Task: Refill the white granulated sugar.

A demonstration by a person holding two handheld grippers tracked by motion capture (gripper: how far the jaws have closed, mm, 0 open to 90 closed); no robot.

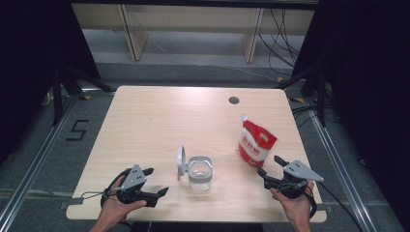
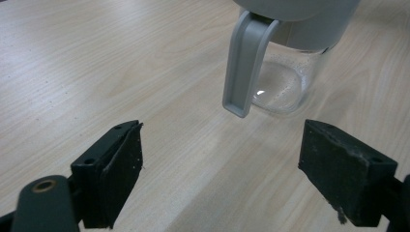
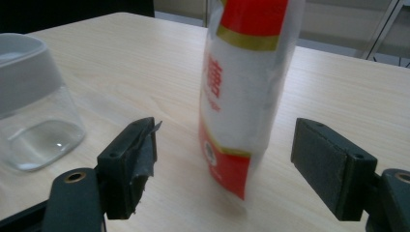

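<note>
Right gripper view | right gripper (image 3: 227, 159) wide open, nothing clamped | pouch (image 3: 246, 92) upright between jaws, untouched, at 3 o'clock from open jar (image 1: 199, 173) | likely soft, light, slick film, crumples easily: pinch mid-body gently | left gripper (image 2: 222, 169) open, idle

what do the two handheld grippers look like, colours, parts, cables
Both the left gripper and the right gripper are black, two-jawed tools with a grey three-cornered plate on top. Each jaw ends in a blocky black pad with screw holes. A dark cable trails from each. The forearms are bare, with no sleeves.
</note>
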